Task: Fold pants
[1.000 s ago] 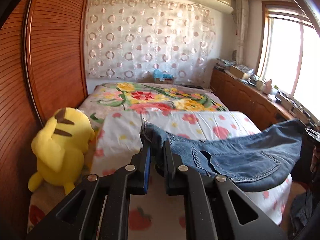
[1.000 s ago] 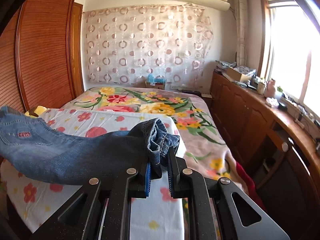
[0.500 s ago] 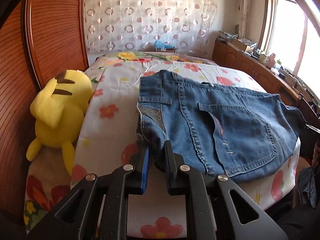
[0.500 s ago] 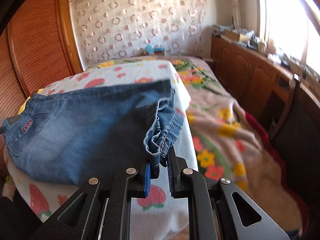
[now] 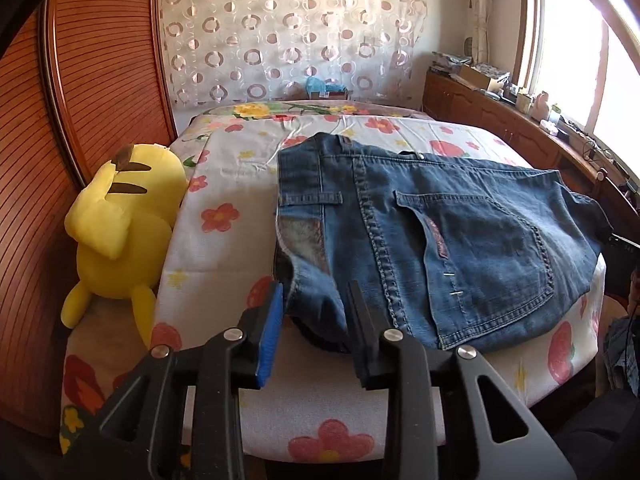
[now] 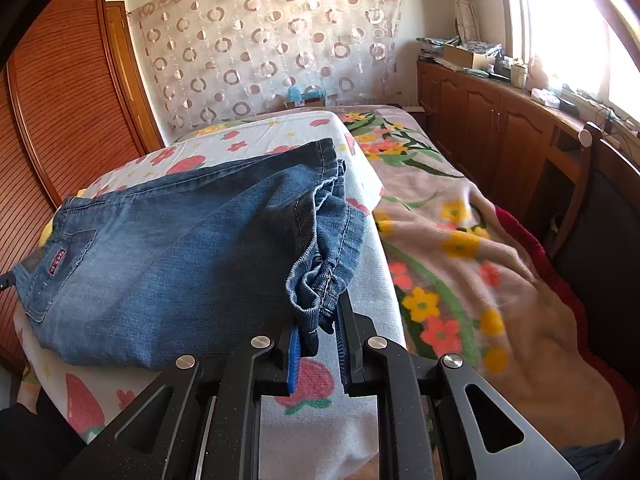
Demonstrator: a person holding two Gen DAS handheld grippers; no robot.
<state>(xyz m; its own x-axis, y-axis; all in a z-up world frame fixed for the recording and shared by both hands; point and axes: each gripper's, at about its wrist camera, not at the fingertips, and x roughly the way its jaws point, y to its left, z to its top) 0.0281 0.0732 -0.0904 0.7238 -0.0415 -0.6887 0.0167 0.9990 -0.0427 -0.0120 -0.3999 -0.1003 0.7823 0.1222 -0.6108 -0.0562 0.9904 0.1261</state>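
free: sheet [image 5: 232,248] left of jeans [image 5: 460,240]; blocked: plush toy [image 5: 120,232] (bed's edge)

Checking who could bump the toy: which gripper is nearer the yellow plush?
Left. The left gripper opens at the jeans corner beside the yellow plush; the right gripper pinches their far end.

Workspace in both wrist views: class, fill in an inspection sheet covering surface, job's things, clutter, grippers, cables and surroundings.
Surface: bed with a flowered sheet; a flowered blanket beside it.
Job's things: jeans lying flat on the sheet, back pocket up.
Clutter: yellow plush toy at the bed's edge, apart from the jeans.
Grippers: left gripper jaws opening, waistband corner loose between them; right gripper shut on the bunched hem.
Cables: thin wires on the window counter, too small to trace.
Surroundings: wooden wardrobe, circle-patterned curtain, bright window.
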